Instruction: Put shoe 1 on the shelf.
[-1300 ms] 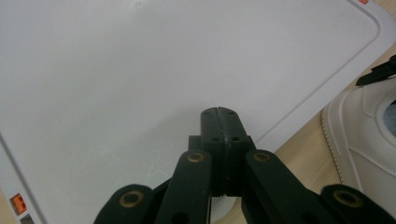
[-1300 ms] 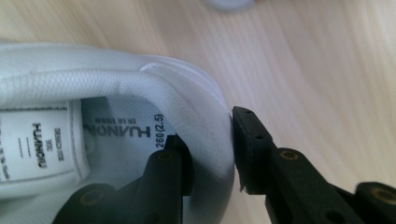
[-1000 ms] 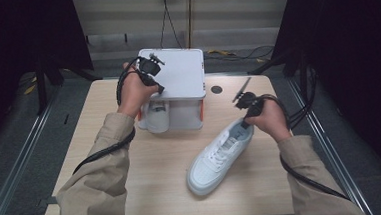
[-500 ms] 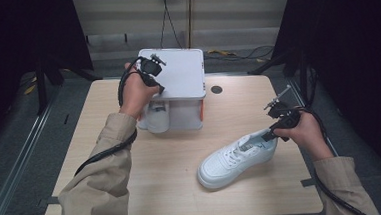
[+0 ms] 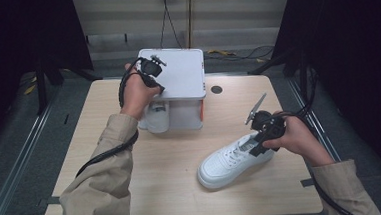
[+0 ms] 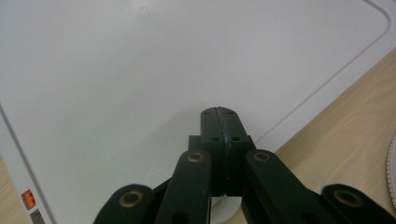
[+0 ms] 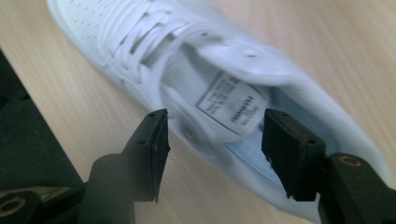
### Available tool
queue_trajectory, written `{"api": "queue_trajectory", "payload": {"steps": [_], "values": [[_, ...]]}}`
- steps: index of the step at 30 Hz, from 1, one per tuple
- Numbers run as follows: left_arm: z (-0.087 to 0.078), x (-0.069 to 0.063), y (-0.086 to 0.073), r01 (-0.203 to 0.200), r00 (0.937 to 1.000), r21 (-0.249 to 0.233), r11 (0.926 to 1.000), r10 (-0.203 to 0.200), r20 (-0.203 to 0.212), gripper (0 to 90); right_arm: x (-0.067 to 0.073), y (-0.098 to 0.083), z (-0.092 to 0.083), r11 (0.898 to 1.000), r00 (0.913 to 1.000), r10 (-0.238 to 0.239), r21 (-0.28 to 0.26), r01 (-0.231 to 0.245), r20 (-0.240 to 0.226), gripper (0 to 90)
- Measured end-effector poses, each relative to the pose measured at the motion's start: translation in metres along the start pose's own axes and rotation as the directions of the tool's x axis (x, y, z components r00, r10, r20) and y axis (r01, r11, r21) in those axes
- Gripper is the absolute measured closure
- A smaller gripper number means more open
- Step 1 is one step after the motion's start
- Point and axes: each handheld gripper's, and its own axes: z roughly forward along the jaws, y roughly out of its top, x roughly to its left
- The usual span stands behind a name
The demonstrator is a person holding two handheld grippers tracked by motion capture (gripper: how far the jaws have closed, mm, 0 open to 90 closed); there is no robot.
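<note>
A white sneaker (image 5: 230, 161) lies on its sole at the table's right front, toe pointing front-left. My right gripper (image 5: 256, 146) hovers at its heel end, open; in the right gripper view the jaws (image 7: 215, 144) straddle the sneaker (image 7: 140, 46) over its labelled tongue, without pinching it. At the back stands a white box (image 5: 179, 73). My left gripper (image 5: 158, 87) rests on the left part of its lid, and its jaws (image 6: 219, 116) are shut against the white lid (image 6: 140, 70). A second white shoe (image 5: 157, 117) sits in the box's open front, partly hidden by the left hand.
The wooden table (image 5: 181, 153) has bare room in front of the box and to its left. A small black round mark (image 5: 216, 90) lies right of the box. An orange strip (image 5: 202, 112) runs down the box's front right corner. Dark floor surrounds the table.
The right gripper has carried the sneaker from the table's middle to the right front, turning it more sideways, and its jaws now stand open. The left gripper has stayed on the box.
</note>
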Motion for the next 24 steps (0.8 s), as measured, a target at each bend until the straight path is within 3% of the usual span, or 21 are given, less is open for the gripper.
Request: {"api": "queue_trajectory", "payload": {"steps": [3,8,9,10,13,16,17,24], "values": [[-0.001,0.001,-0.002,0.002,1.0,-0.007,1.0,-0.002,0.006,90.0,0.004,0.004,0.014,0.999,0.9993,-0.034,0.028,0.035,-0.016,42.8],[0.0,0.001,-0.003,0.007,1.0,-0.017,0.9998,-0.007,0.007,90.0,0.009,0.008,0.028,0.998,0.9973,-0.047,0.045,0.05,-0.057,53.4],[0.0,0.001,-0.003,0.008,0.9999,-0.019,0.9998,-0.008,0.006,90.0,0.01,0.009,0.029,0.998,0.9972,-0.048,0.048,0.051,-0.057,57.2],[0.0,0.001,-0.003,0.008,0.9999,-0.018,0.9998,-0.007,0.007,90.0,0.01,0.009,0.028,0.997,0.9958,-0.05,0.057,0.055,-0.076,68.7],[-0.001,0.002,-0.004,0.008,0.9999,-0.024,0.9997,-0.008,0.009,90.0,0.013,0.009,0.027,0.997,0.9926,-0.053,0.046,0.058,-0.11,78.6],[-0.001,0.002,-0.005,0.017,0.9998,-0.03,0.9994,-0.017,0.014,90.0,0.017,0.009,0.025,0.999,0.9894,-0.051,0.009,0.053,-0.136,81.9],[0.0,0.002,-0.005,0.017,0.9998,-0.032,0.9993,-0.017,0.014,90.0,0.024,0.012,0.02,0.998,0.9907,-0.044,-0.039,0.039,-0.129,82.9],[-0.001,0.003,-0.006,0.013,0.9998,-0.038,0.9992,-0.012,0.017,90.0,0.029,0.026,0.004,0.991,0.9993,0.023,-0.128,-0.026,-0.03,83.2]]}}
